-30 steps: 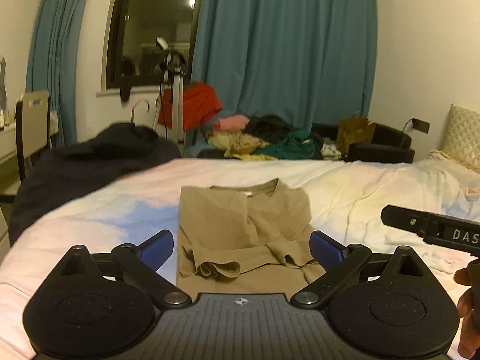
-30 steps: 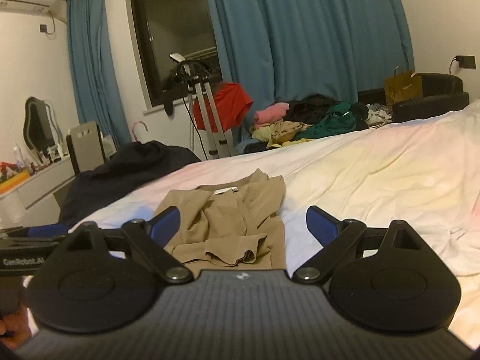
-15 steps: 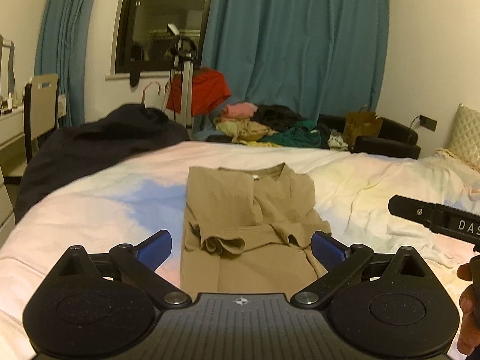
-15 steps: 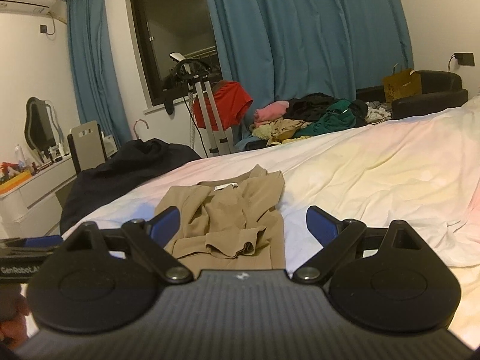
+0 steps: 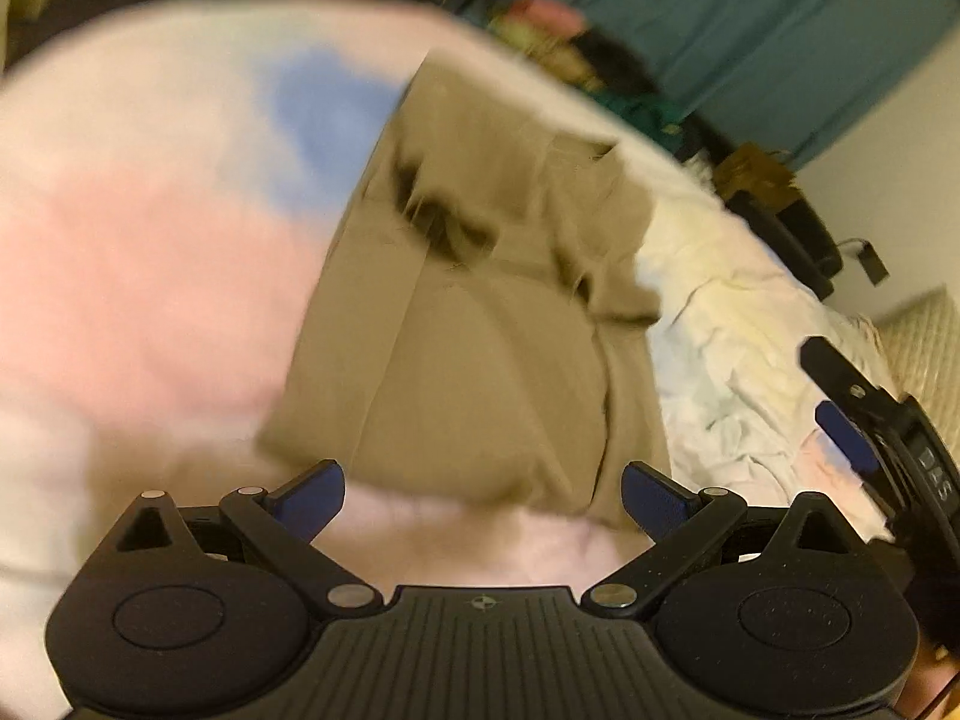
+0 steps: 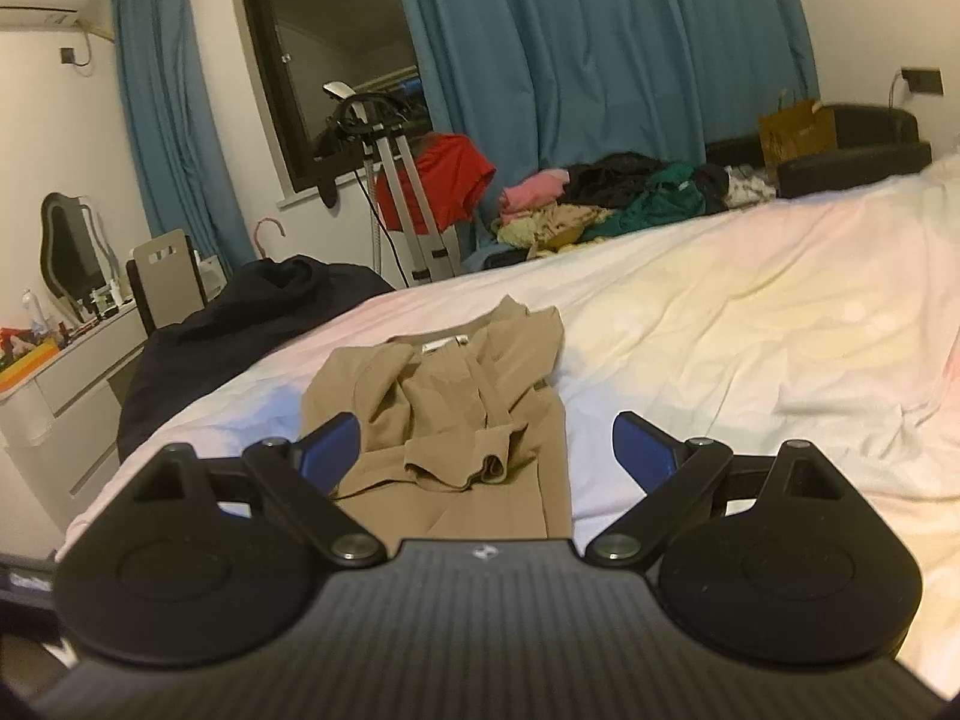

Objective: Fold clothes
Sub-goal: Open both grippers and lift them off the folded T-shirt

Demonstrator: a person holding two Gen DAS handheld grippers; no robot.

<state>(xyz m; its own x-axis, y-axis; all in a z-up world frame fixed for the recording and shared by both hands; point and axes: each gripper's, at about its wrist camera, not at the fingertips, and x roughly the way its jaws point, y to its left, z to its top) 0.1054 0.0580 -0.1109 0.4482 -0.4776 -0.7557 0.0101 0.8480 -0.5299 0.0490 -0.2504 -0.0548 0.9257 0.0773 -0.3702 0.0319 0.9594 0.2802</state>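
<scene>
A tan shirt (image 5: 480, 330) lies on the bed, its sides and sleeves folded inward into a long strip, collar at the far end. The left wrist view is blurred and tilted down over the shirt's near hem. My left gripper (image 5: 483, 498) is open just short of that hem, nothing between its blue pads. In the right wrist view the same tan shirt (image 6: 450, 414) lies straight ahead. My right gripper (image 6: 486, 450) is open above its near part, holding nothing. The right gripper's body (image 5: 882, 420) shows at the left view's right edge.
The bed sheet (image 6: 720, 330) is pale with pink and blue patches. A dark garment (image 6: 252, 312) lies on the bed's left corner. Beyond the bed are a clothes pile (image 6: 600, 204), a red garment on a stand (image 6: 444, 186), and a desk (image 6: 66, 372) at left.
My left gripper has swung down and forward toward the shirt's near hem, tilting and blurring its view. The right gripper has shifted slightly nearer. The shirt has not moved.
</scene>
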